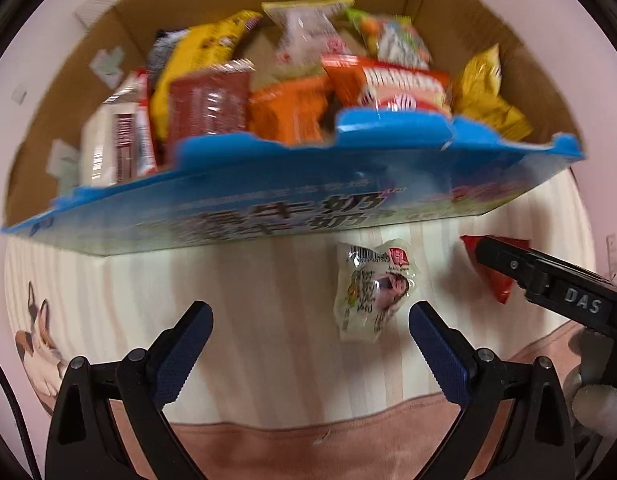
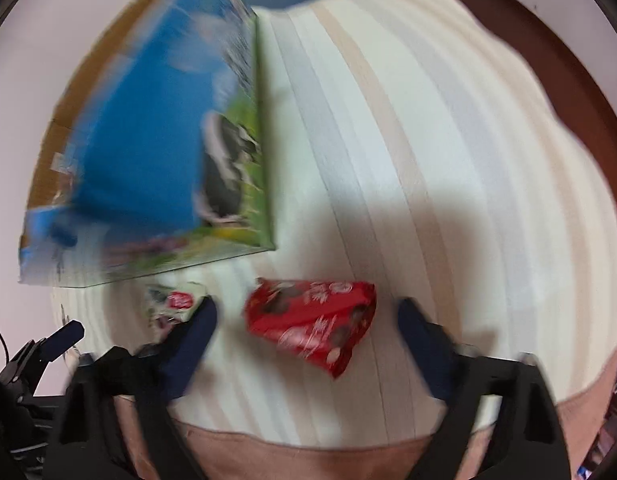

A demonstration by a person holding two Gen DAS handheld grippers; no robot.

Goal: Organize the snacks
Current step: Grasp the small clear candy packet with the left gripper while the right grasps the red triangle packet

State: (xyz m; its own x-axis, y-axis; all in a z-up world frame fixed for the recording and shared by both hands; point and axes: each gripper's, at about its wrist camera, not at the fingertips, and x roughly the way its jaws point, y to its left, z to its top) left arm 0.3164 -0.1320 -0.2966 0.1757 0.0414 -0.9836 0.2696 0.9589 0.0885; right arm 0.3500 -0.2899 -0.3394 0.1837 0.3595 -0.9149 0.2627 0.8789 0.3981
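Note:
A white snack packet [image 1: 372,296] lies on the striped cloth just below a blue cardboard box [image 1: 388,136]. Several snack packets [image 1: 288,92] fill the box. My left gripper [image 1: 310,320] is open above the cloth, with the white packet lying near its right finger and touching neither pad. A red snack packet [image 2: 312,320] lies between the fingers of my right gripper [image 2: 308,312], which is open with a gap on both sides. The right gripper [image 1: 508,264] also shows at the right of the left wrist view, over the red packet [image 1: 496,284]. The white packet [image 2: 172,304] peeks out beside my right gripper's left finger.
The blue box [image 2: 148,140] stands at the left in the right wrist view, with brown flaps behind it. A striped cream cloth [image 2: 428,160] with a pink border [image 1: 308,444] covers the surface. A cat picture [image 1: 40,344] marks its left side. My left gripper [image 2: 64,336] is at the lower left.

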